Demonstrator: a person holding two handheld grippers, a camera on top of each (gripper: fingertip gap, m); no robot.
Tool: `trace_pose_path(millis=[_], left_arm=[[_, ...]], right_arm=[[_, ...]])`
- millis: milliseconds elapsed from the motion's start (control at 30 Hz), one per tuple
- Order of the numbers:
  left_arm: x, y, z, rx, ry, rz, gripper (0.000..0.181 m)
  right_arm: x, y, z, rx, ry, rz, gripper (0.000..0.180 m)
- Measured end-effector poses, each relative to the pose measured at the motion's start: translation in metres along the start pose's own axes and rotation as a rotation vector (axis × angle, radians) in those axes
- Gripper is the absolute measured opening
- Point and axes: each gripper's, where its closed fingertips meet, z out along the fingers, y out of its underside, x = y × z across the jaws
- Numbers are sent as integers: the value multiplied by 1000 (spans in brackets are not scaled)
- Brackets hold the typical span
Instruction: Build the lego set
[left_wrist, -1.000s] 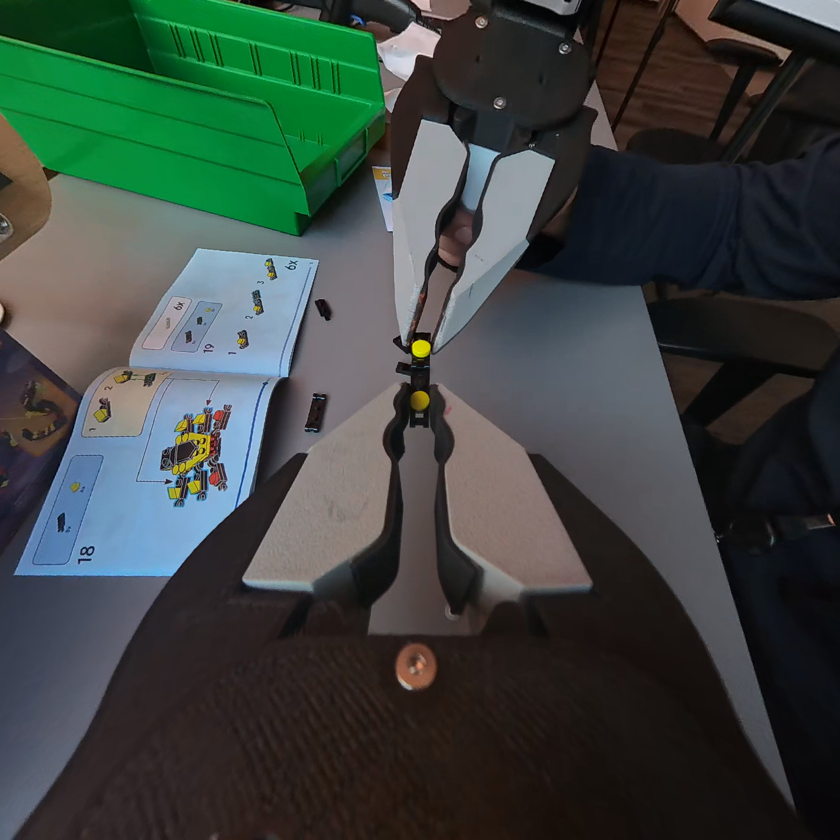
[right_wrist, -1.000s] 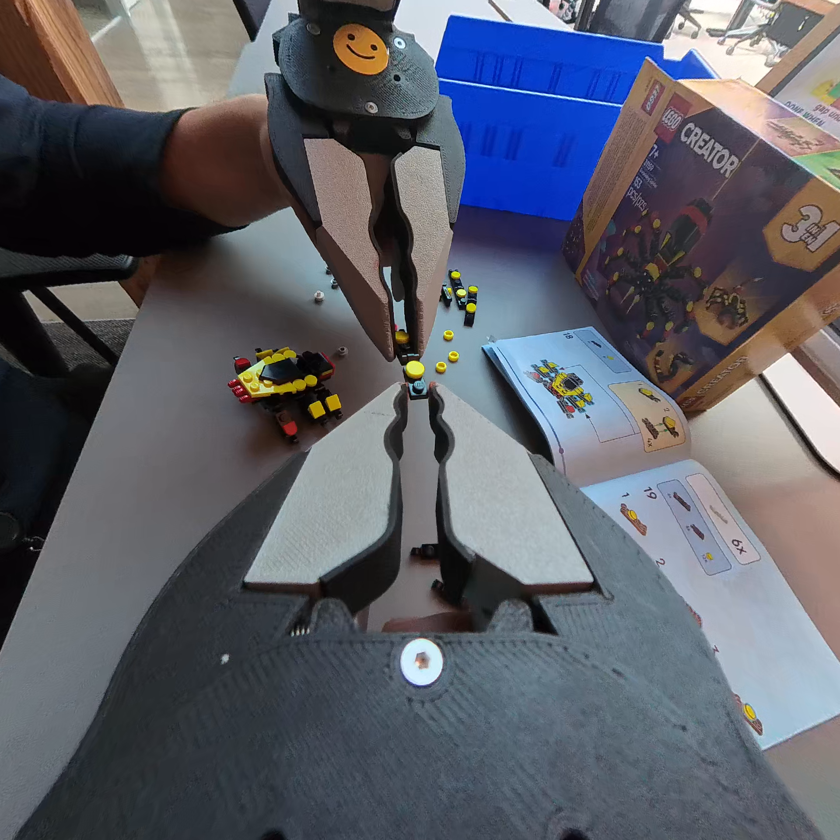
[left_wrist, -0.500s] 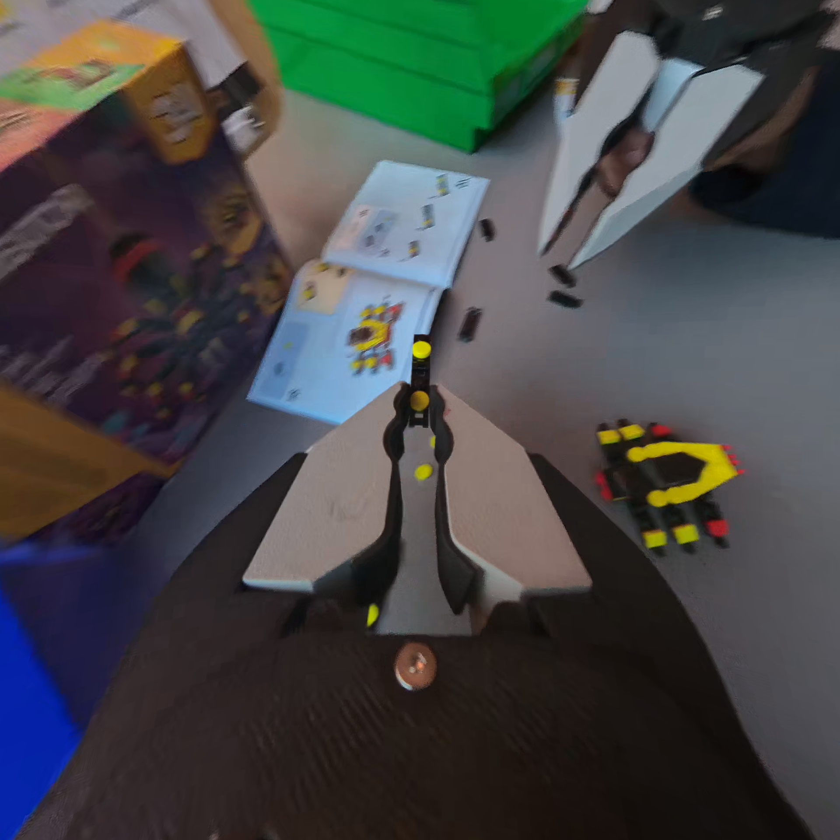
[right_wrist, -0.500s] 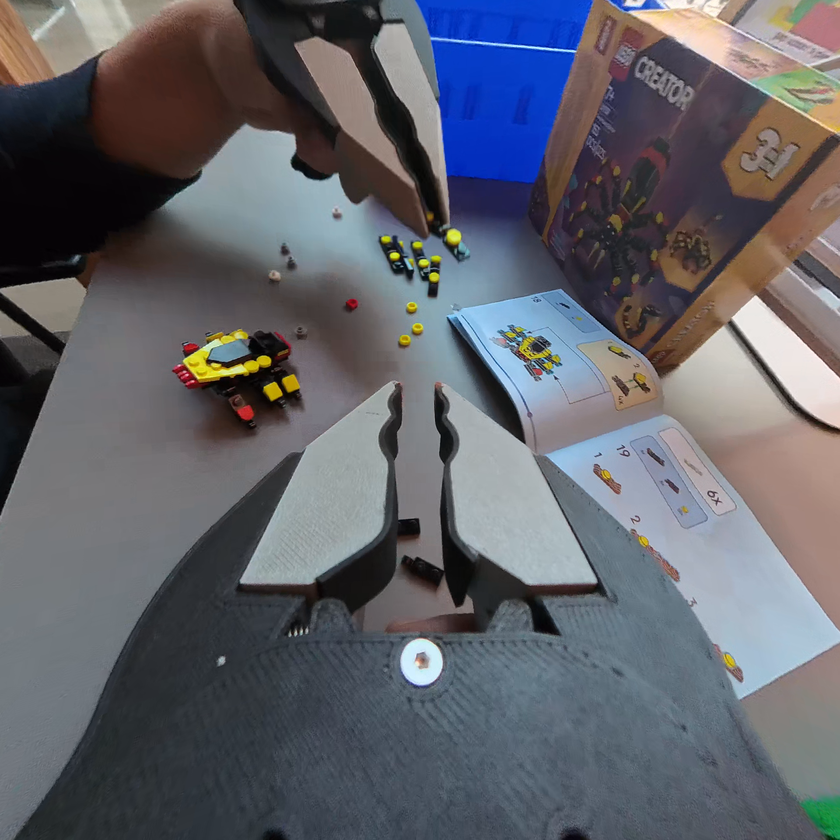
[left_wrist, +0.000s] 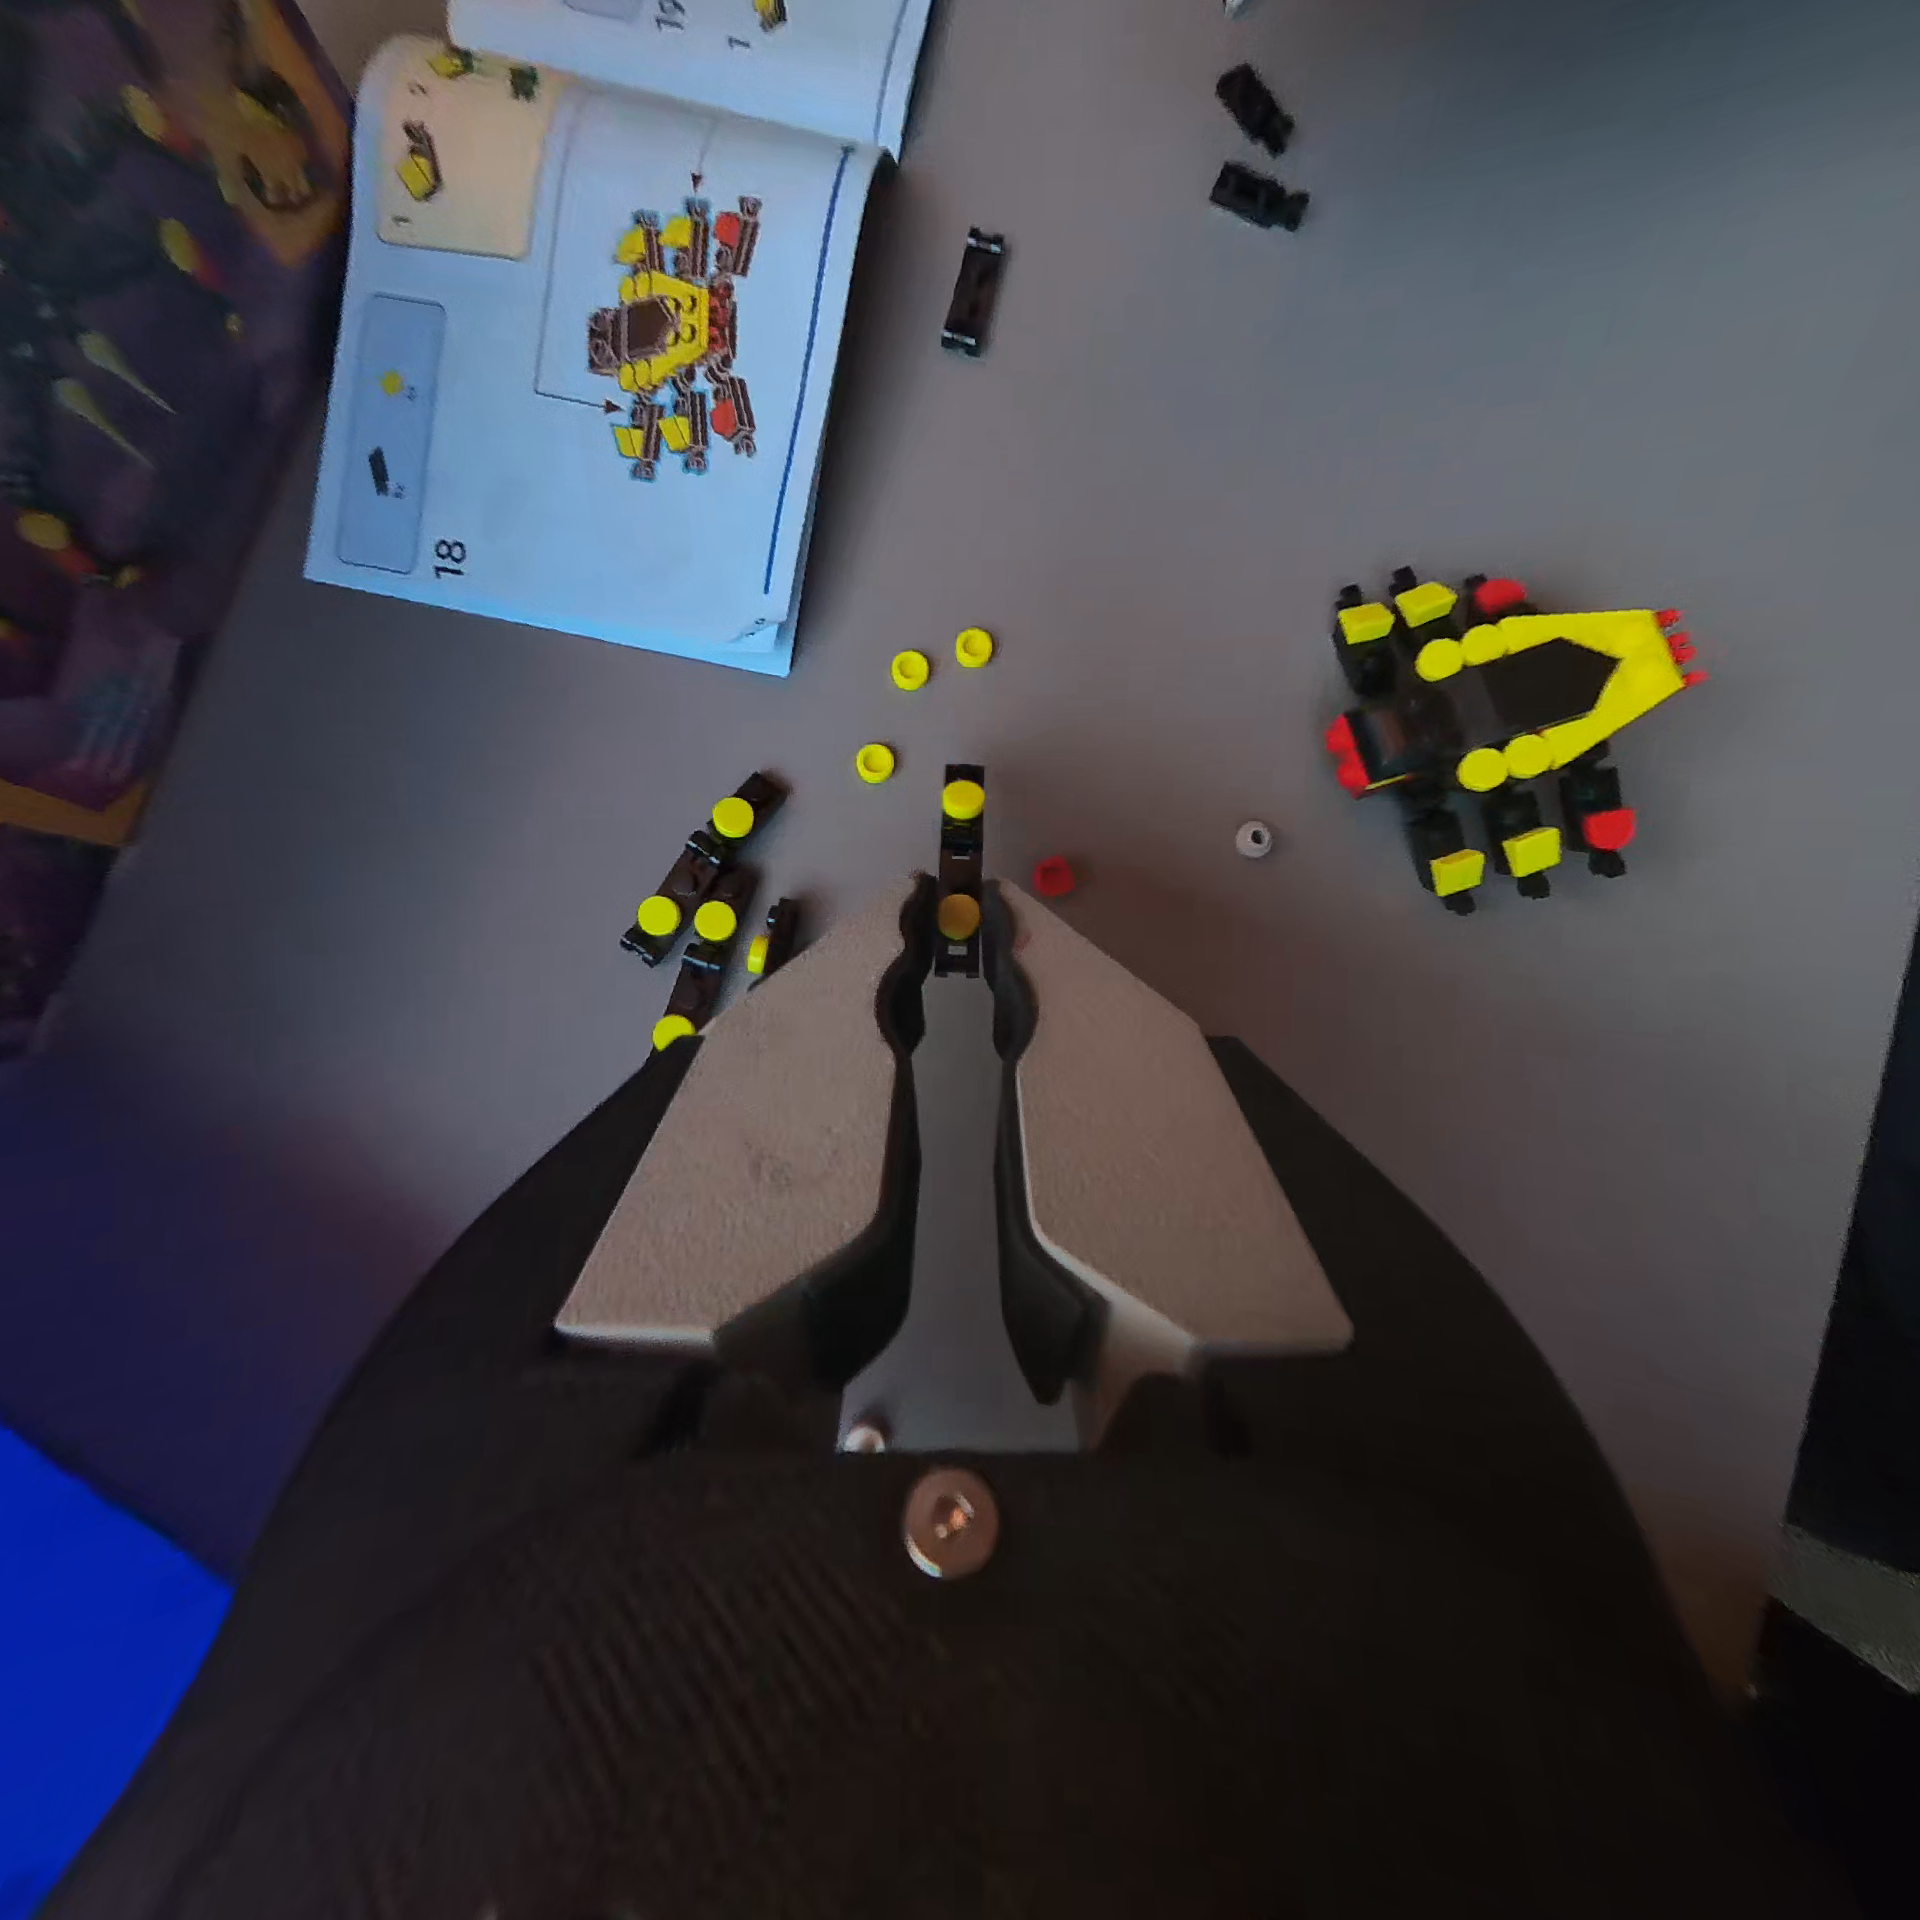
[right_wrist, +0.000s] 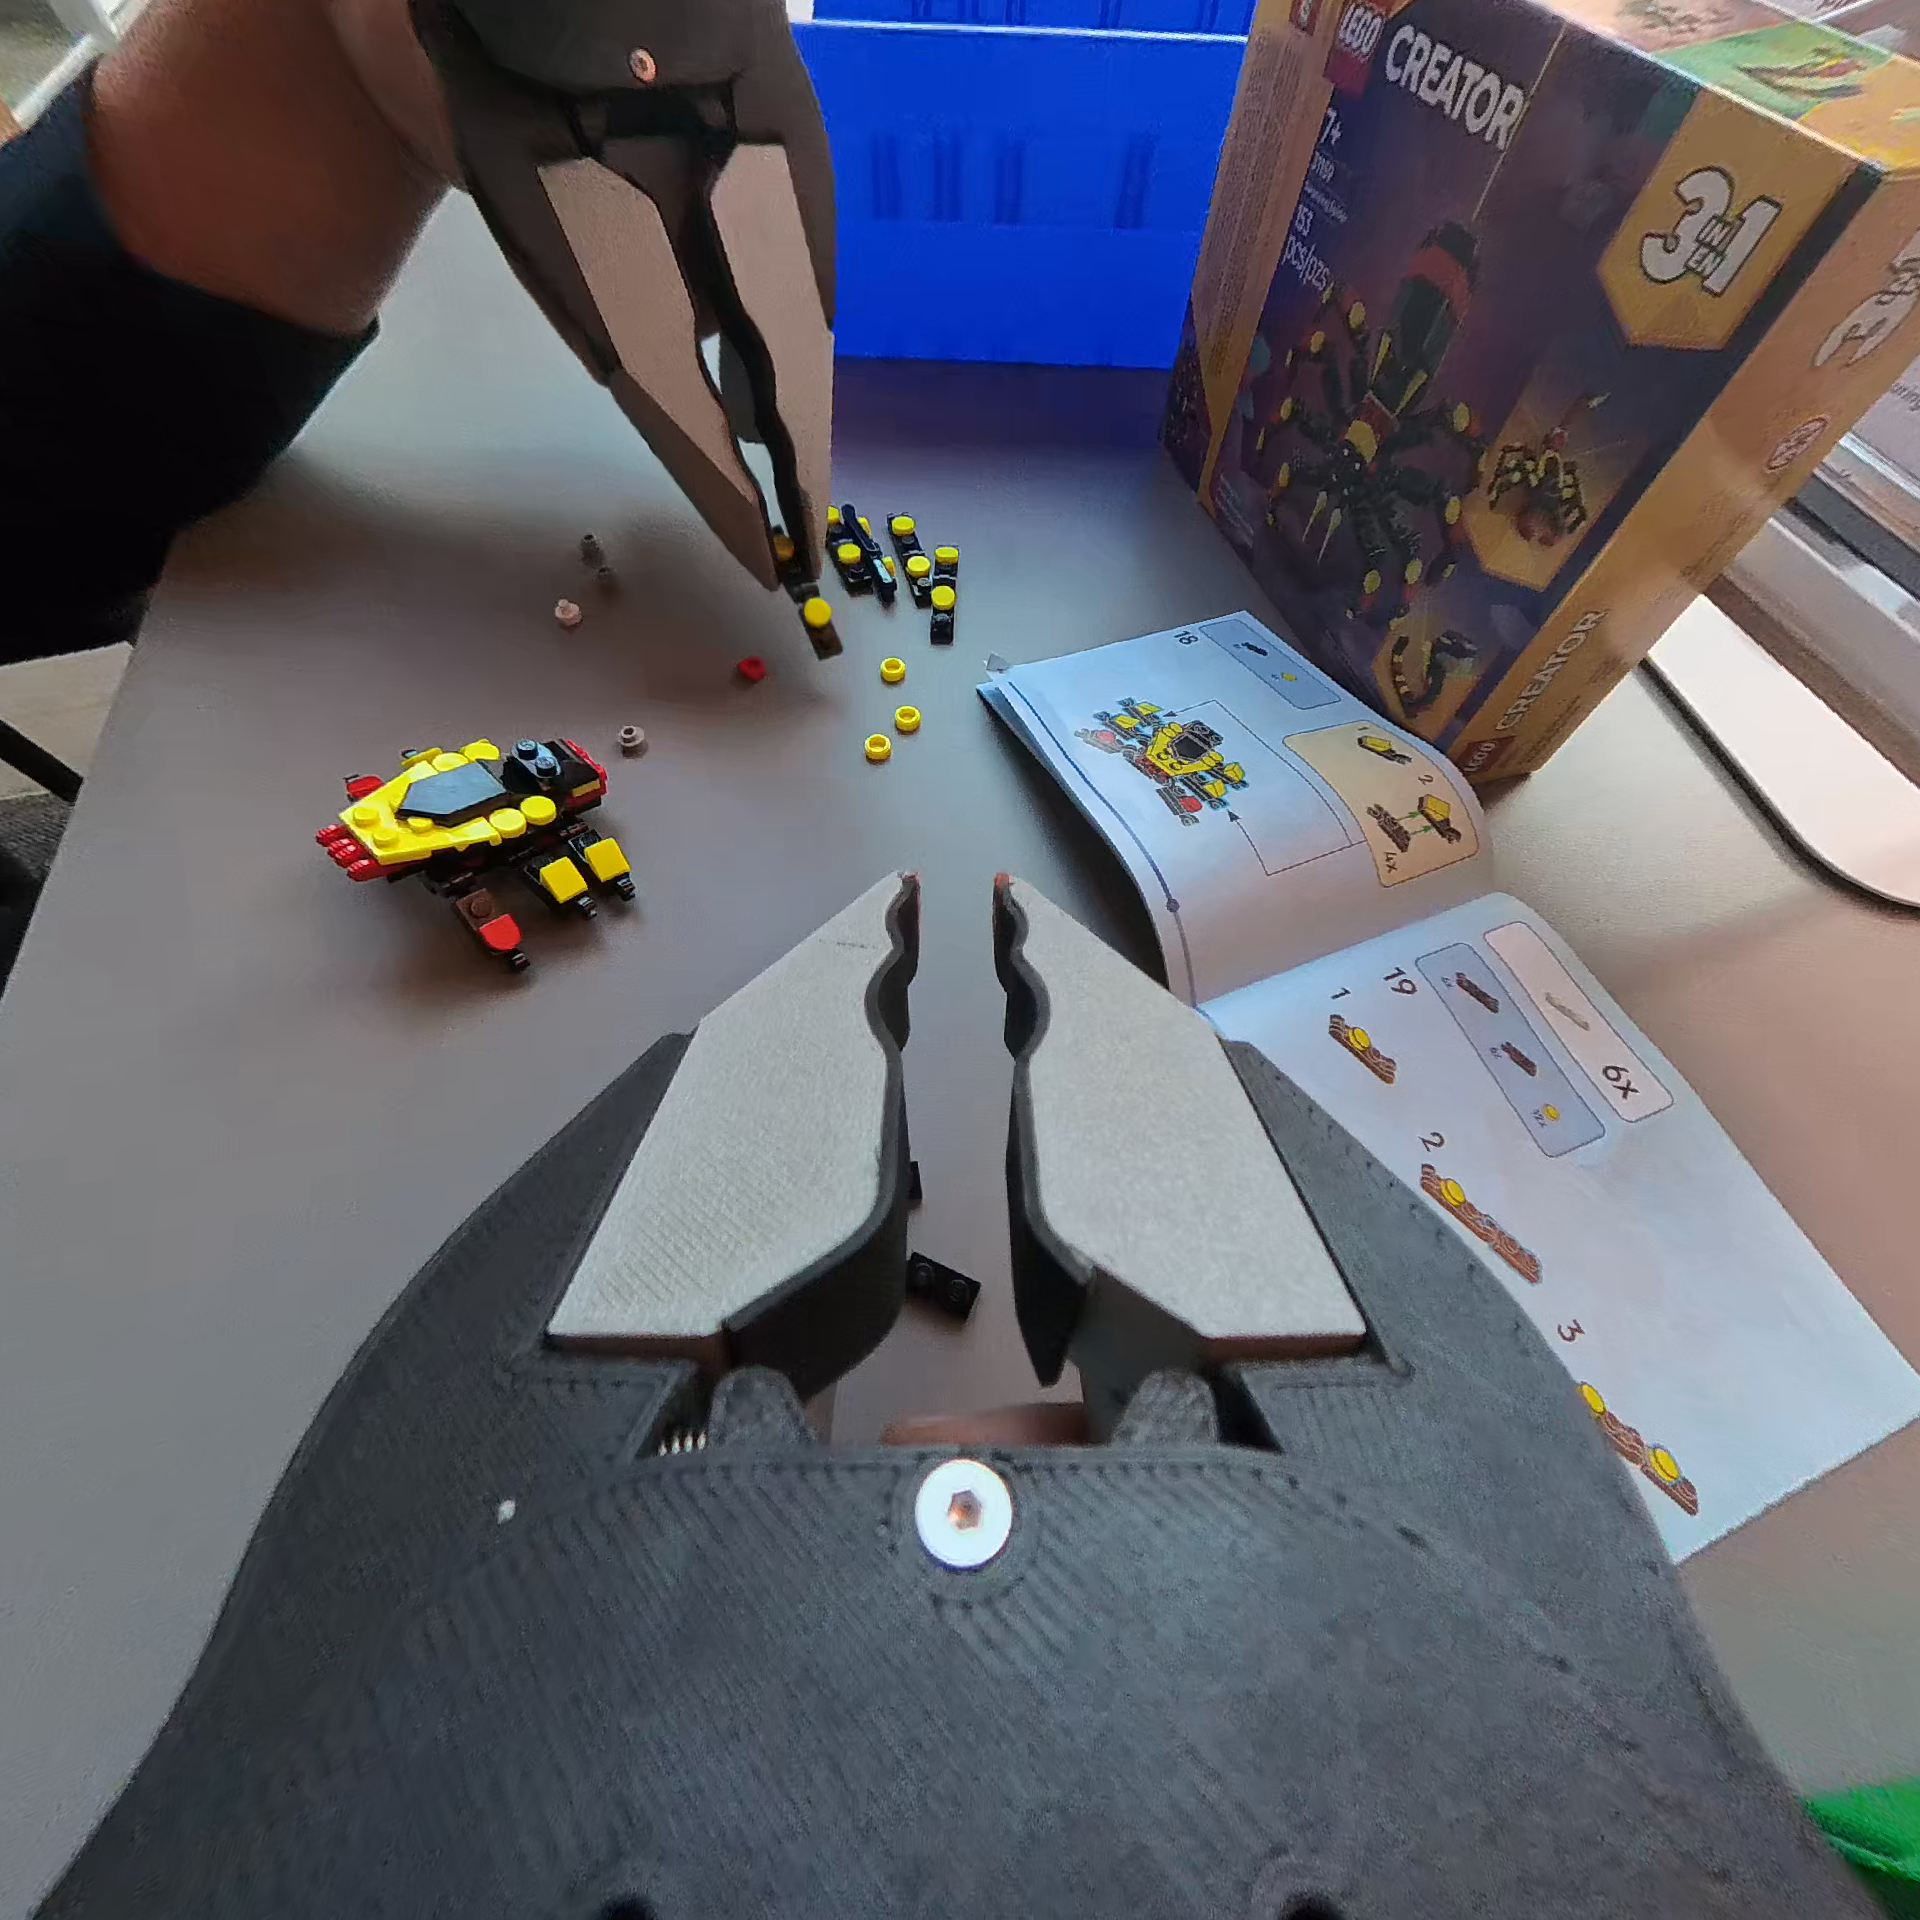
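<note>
**Left wrist view: leg piece pinched over the table**

Left wrist view first: the left gripper (left_wrist: 958, 914) is seen at frame centre, its jaws clamped on a slim black leg piece (left_wrist: 961, 852) dotted with two yellow studs. Just left of the fingertips a cluster of finished legs (left_wrist: 707, 904) is spread on the grey table (left_wrist: 1351, 312). Three loose yellow round studs (left_wrist: 909, 670) are scattered just above it, and a small red piece (left_wrist: 1054, 875) is found right beside the tip. The yellow-and-black spider body (left_wrist: 1496, 727) is parked at the right, well apart. The open instruction booklet (left_wrist: 582, 343) is laid at upper left.

Right wrist view now: the right gripper (right_wrist: 954, 883) is held with jaws parted and nothing between them. The left gripper (right_wrist: 795, 566) is spotted in the upper left of the frame, tip lowered among the legs. The body (right_wrist: 468, 821) is seen at middle left, the set's box (right_wrist: 1507, 343) at upper right, a blue bin (right_wrist: 1018, 187) behind.
</note>
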Motion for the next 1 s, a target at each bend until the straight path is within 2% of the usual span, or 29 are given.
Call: trace_pose_path(millis=[100, 333, 433, 533, 667, 733, 800, 1000], left_arm=[[-1, 10, 13, -78, -11, 2, 5], [-8, 7, 12, -69, -86, 34, 5], [-8, -2, -3, 19, -59, 3, 4], [-12, -10, -22, 112, -83, 4, 14], [-22, -55, -42, 387, -86, -70, 25], [-27, -78, -42, 494, -108, -106, 26], [-28, -89, -35, 530, -145, -106, 27], [-40, -105, -22, 610, -296, -140, 17]], right_arm=[[1, 2, 1, -6, -2, 4, 11], [4, 5, 0, -7, 8, 6, 12], [9, 7, -1, -5, 16, 21, 12], [16, 6, -3, 17, 28, 38, 12], [29, -2, -12, 83, 75, 57, 18], [38, -6, -20, 118, 111, 72, 20], [48, -7, -27, 143, 148, 90, 22], [74, 4, -36, 129, 276, 105, 27]])
